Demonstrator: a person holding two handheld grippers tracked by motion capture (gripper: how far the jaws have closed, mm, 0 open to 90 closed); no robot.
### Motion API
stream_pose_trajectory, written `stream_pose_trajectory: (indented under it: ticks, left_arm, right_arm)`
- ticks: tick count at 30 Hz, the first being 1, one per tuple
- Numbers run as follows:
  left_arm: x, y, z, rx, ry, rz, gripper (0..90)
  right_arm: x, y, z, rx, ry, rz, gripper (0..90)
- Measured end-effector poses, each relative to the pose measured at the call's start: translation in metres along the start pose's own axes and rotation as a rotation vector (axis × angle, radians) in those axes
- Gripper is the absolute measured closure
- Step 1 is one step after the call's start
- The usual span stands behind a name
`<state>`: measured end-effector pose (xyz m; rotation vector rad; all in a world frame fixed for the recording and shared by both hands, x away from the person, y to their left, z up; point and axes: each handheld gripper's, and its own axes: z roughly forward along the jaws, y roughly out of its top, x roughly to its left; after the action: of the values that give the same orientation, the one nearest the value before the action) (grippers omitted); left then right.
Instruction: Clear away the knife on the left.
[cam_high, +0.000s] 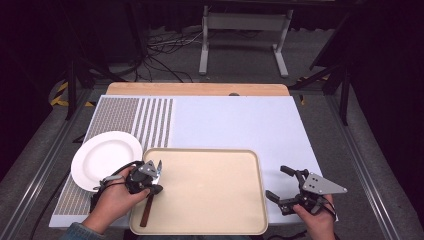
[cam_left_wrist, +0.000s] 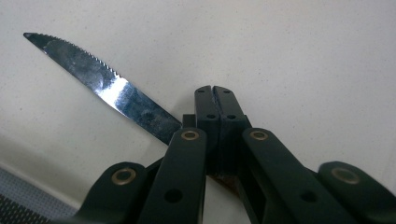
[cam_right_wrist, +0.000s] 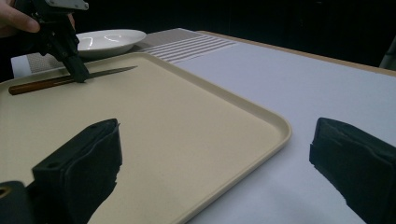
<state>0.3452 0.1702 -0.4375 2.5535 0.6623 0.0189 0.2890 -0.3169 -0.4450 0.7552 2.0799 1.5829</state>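
A knife with a serrated blade (cam_left_wrist: 102, 84) and a brown handle (cam_high: 146, 212) lies flat near the left edge of the beige tray (cam_high: 200, 150). My left gripper (cam_high: 153, 189) points down at it with its jaws shut together. The closed tips (cam_left_wrist: 215, 91) rest across the knife where blade meets handle, and the knife passes beneath them. The right gripper view shows that gripper (cam_right_wrist: 81, 74) touching the knife (cam_right_wrist: 70, 79) on the tray (cam_right_wrist: 261, 116). My right gripper (cam_high: 276, 183) stands open just right of the tray, low over the white mat, with nothing between its fingers (cam_right_wrist: 79, 163).
A white plate (cam_high: 106, 157) sits left of the tray on a striped placemat (cam_high: 150, 120); it also appears as the plate (cam_right_wrist: 109, 39) behind the left gripper. The white mat (cam_high: 240, 120) stretches beyond the tray. Table-frame legs and cables stand on the floor past the table.
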Motion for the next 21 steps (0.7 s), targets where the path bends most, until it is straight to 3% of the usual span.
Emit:
stream_pose_trajectory:
  ticks: [8, 21]
  left_arm:
    - [0.0034, -0.0034, -0.0018, -0.006, 0.01, -0.025, 90.0]
    - [0.0064, -0.0036, -0.0028, -0.006, 0.026, -0.023, 90.0]
  right_arm:
    - [0.0004, 0.0002, 0.0004, 0.003, 0.0, -0.003, 2.8]
    - [0.0, -0.0003, 0.0007, 0.006, 0.001, -0.002, 2.8]
